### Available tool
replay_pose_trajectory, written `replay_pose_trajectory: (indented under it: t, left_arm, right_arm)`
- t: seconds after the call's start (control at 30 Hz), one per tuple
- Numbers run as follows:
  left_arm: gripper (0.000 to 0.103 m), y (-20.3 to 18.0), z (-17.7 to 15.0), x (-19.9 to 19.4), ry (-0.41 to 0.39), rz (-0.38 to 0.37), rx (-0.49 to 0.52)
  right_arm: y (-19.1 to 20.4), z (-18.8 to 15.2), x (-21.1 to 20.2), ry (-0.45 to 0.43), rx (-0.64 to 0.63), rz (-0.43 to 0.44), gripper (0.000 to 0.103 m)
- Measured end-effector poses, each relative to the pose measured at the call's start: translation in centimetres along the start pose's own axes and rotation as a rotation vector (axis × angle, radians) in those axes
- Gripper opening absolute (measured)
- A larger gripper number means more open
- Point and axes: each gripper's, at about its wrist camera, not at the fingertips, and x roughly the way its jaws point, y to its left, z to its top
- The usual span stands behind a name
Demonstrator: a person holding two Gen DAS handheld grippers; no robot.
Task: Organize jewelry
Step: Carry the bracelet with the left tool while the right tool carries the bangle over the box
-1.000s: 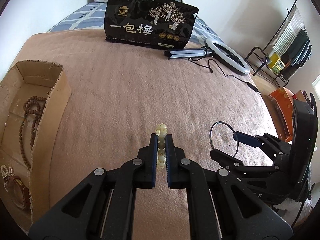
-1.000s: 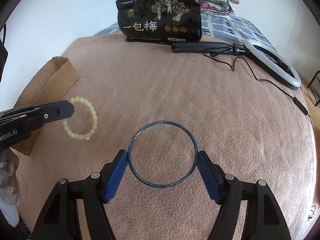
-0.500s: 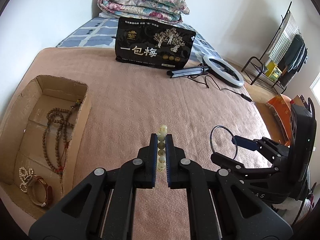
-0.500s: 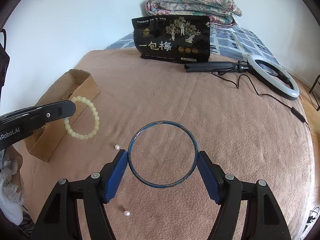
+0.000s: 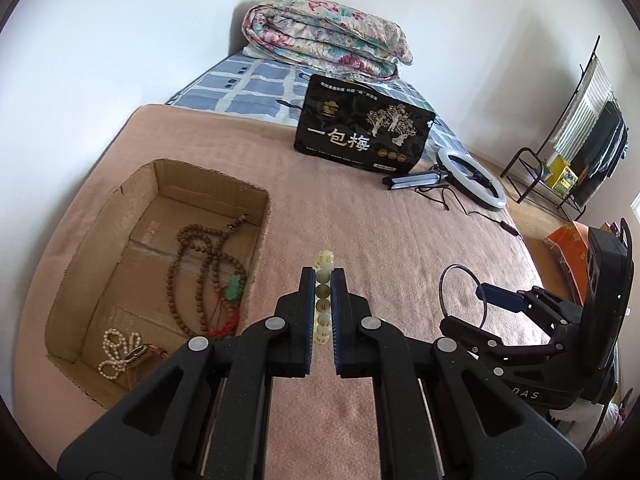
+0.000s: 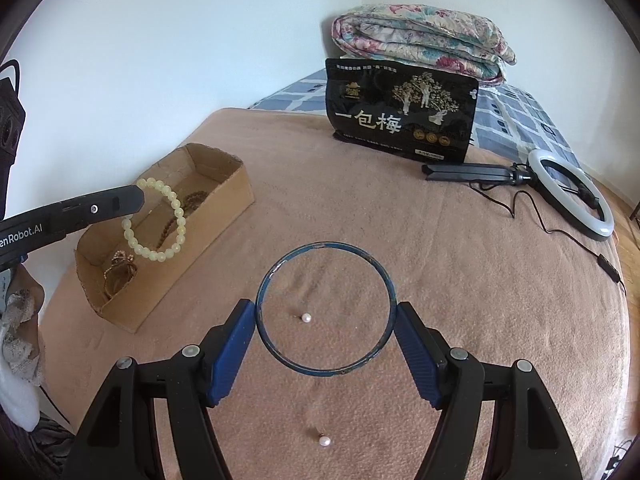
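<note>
- Right wrist view, closest to me: my right gripper (image 6: 325,322) pinches a thin blue bangle (image 6: 325,310) by its two sides, held up over the pink blanket (image 6: 460,280).
- One small pearl (image 6: 306,317) shows through the ring on the blanket. Another pearl (image 6: 324,441) lies nearer to me, between my gripper arms.
- Left wrist view: my left gripper (image 5: 323,304) is pressed onto a pale yellow bead bracelet (image 5: 323,300). The beads stand in a line between the fingers, and some poke out past the tips.
- From the right view, that bracelet (image 6: 160,216) hangs in the air in front of the cardboard box (image 6: 192,264).
- The box (image 5: 256,216) sits on the blanket to my left. Inside lie a long brown bead necklace (image 5: 200,276) and a white pearl string (image 5: 116,350).
- Farther off, a black bag (image 5: 362,134) stands up, with a white ring light (image 5: 472,180) lying beside it.
- At the very back, a flowery quilt (image 5: 324,42) is folded on the bed.
</note>
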Motion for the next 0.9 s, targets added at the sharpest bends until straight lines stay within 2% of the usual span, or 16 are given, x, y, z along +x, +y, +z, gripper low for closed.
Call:
replay_pose_trajectory:
  t: [0.5, 0.9]
  left_arm:
    - [0.005, 7.5, -0.4, -3.6, -0.048, 0.084, -0.088]
    - [0.005, 11.3, 0.0, -3.5, -0.05, 0.139, -0.16]
  right_arm:
    - [7.2, 3.3, 1.2, -0.013, -0.101, 0.051, 0.073]
    - [11.3, 5.2, 3.6, 0.002, -0.144, 0.073, 0.073]
